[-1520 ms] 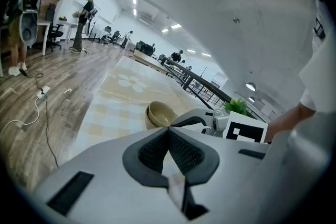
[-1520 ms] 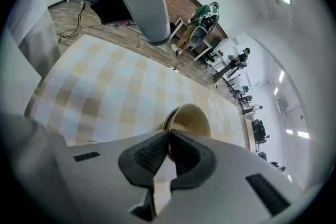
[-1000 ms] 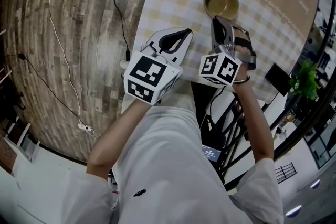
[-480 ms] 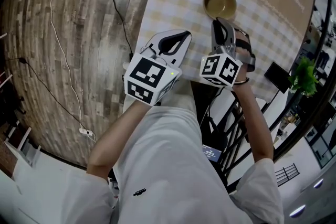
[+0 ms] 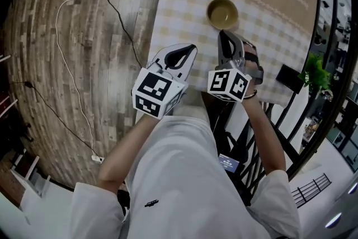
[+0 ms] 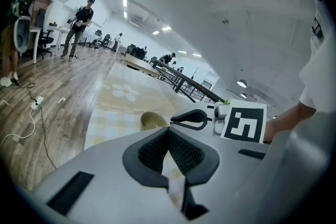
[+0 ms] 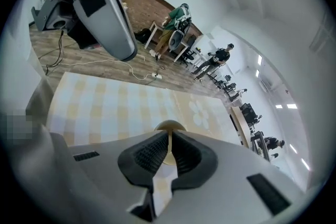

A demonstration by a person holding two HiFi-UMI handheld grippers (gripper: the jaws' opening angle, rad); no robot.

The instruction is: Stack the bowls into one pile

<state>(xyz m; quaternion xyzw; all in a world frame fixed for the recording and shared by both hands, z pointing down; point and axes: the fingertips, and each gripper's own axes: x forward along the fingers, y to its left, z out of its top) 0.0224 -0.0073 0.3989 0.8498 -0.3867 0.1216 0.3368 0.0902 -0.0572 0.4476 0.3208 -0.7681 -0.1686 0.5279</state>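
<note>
We hold the left gripper (image 5: 192, 48) and right gripper (image 5: 222, 35) side by side over the checked tablecloth (image 5: 179, 5), both jaws pressed together on nothing, with the olive bowl (image 5: 222, 13) upright just beyond the right one, its contents unclear.

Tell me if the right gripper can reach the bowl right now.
Probably yes: the bowl sits just ahead of the right gripper on the table, nothing between them. Its jaws are together, so they must open first.
</note>
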